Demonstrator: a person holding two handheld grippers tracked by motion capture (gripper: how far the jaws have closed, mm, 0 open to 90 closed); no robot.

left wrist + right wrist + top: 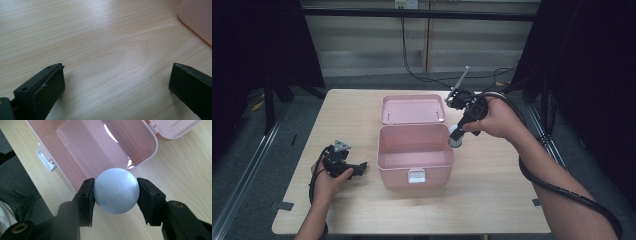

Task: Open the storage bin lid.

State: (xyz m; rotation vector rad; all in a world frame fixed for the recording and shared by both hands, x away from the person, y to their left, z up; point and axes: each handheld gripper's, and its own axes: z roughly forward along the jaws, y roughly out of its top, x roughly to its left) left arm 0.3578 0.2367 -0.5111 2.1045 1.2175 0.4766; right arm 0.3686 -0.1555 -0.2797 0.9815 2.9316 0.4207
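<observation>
Left gripper (360, 168) low, jaws held wide apart; right gripper (116, 192) raised, pointed down, jaws clamped.

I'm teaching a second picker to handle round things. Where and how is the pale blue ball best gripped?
Across its widest middle, one pad on each opposite side, as the right gripper holds the pale blue ball now. It is smooth and evenly round, so pads set off the middle would likely slip. Come from above, since it hangs at the rim of the open pink box.
</observation>
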